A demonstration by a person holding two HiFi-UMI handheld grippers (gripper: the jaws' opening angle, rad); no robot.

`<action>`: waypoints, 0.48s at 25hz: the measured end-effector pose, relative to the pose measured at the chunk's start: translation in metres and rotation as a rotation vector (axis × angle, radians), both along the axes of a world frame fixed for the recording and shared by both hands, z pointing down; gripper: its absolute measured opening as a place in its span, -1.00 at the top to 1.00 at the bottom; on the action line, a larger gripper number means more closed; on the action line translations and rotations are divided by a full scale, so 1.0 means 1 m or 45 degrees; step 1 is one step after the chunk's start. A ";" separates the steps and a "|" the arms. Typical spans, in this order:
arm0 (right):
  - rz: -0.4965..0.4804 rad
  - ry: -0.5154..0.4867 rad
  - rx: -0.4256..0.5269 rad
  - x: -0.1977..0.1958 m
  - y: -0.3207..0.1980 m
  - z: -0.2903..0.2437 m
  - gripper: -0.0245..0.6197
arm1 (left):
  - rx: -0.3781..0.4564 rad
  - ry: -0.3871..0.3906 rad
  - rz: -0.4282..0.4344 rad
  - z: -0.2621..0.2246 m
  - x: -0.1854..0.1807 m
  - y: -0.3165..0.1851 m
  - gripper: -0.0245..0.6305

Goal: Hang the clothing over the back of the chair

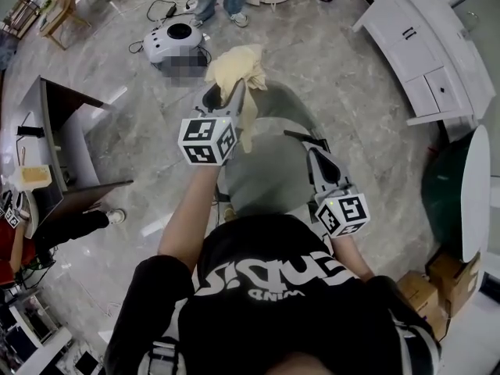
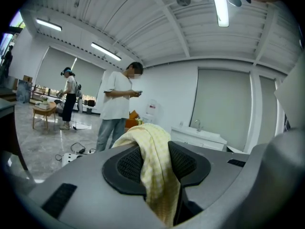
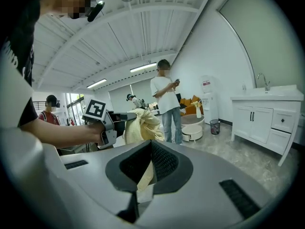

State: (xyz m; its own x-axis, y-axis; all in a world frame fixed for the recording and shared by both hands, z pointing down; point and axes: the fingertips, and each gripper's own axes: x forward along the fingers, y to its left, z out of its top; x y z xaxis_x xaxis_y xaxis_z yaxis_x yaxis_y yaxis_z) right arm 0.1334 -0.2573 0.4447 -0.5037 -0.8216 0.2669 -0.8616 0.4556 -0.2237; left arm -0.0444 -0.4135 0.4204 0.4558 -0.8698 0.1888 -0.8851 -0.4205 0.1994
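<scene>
Desk [image 1: 74, 143]: dark, at your far left, well apart from the work.
Floor unit [image 1: 173, 36]: white round device on the marble floor, cables beside it, beyond your left gripper.
Bystander [image 2: 119, 104]: stands ahead of you in a white tee and jeans, hands raised at chest height.
Left gripper [image 2: 156, 162]: your jaws are clamped on the garment. The fabric runs down between both pads and spills over the top. It sits higher and further forward than your right gripper.
Garment [image 1: 236, 67]: pale yellow check, bunched above your left jaws, with a tail hanging down past the marker cube. It is held in the air above the chair and is not draped on it.
Chair [image 1: 266, 170]: grey, straight below both grippers, just in front of you. I can't pick out its back from above.
Right gripper [image 3: 148, 163]: jaws nearly together, pinching a thin pale yellow edge of the garment.
Cabinet [image 1: 426, 49]: white, along the wall at your right, well clear.
Boxes [image 1: 428, 287]: cardboard, on the floor at your lower right.
</scene>
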 end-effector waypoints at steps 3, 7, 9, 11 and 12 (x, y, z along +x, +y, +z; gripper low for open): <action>0.007 0.009 -0.021 0.006 0.001 0.006 0.88 | -0.032 -0.008 -0.017 0.021 0.003 -0.006 0.44; 0.011 0.015 -0.037 0.012 0.003 0.009 0.88 | -0.081 -0.019 -0.036 0.049 0.006 -0.008 0.44; 0.013 0.021 -0.047 0.016 0.004 0.011 0.88 | -0.108 -0.023 -0.050 0.063 0.006 -0.010 0.44; 0.015 0.025 -0.058 0.020 0.005 0.014 0.88 | -0.140 -0.031 -0.066 0.078 0.007 -0.011 0.44; 0.015 0.027 -0.063 0.022 0.005 0.015 0.88 | -0.157 -0.035 -0.073 0.086 0.007 -0.013 0.44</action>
State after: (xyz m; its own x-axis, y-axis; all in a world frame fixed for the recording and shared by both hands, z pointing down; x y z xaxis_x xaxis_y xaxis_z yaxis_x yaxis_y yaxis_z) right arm 0.1554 -0.2522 0.4598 -0.4878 -0.8131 0.3176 -0.8717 0.4341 -0.2274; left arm -0.0374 -0.4264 0.5066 0.3993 -0.8635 0.3081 -0.9128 -0.3430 0.2216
